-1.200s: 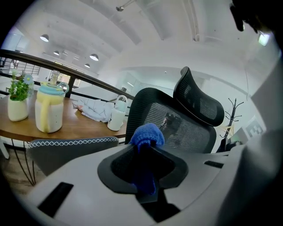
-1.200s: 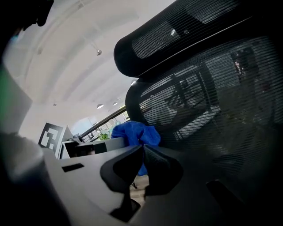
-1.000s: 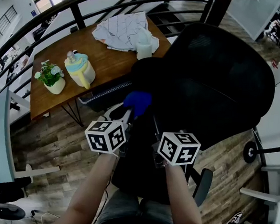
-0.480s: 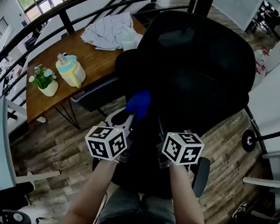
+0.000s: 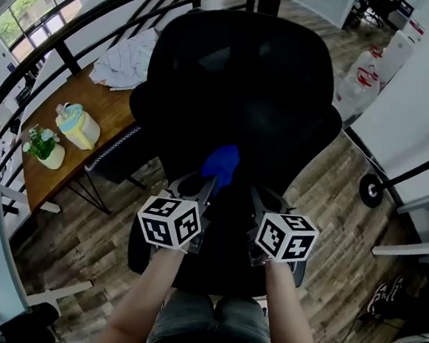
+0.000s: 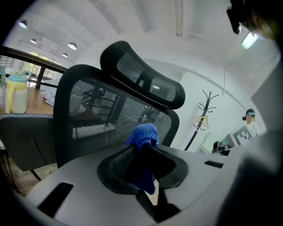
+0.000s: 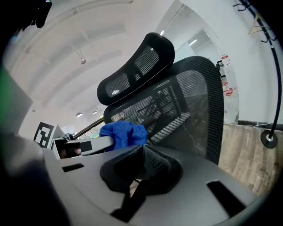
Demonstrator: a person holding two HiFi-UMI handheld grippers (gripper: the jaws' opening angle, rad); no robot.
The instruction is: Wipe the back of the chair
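Clamping a blue cloth [image 6: 142,148], the left gripper [image 6: 144,155] had both jaws pressed onto the bunched fabric. A tuft stood above the tips and a tail hung below them. In the head view the cloth sat at frame centre, over the lower part of the backrest [image 5: 237,124]. Contact with the mesh could not be confirmed.

The right gripper [image 7: 141,152], just right of the left one in the head view, had its jaws closed together on nothing, tips meeting. The blue cloth showed behind them at centre left of the right gripper view.

Both grippers pointed at the black mesh chair [image 5: 244,80], which filled the upper middle of the head view. Its curved headrest [image 6: 142,76] stood above the backrest.

Left side of the head view: a wooden table [image 5: 115,101] carried a yellow jug [image 5: 76,126] with a pale blue lid, a potted plant [image 5: 42,146] and a crumpled light garment [image 5: 127,58]. Plank floor [image 5: 341,207] showed at right of the chair. A coat stand [image 6: 201,119] stood at right middle of the left gripper view.
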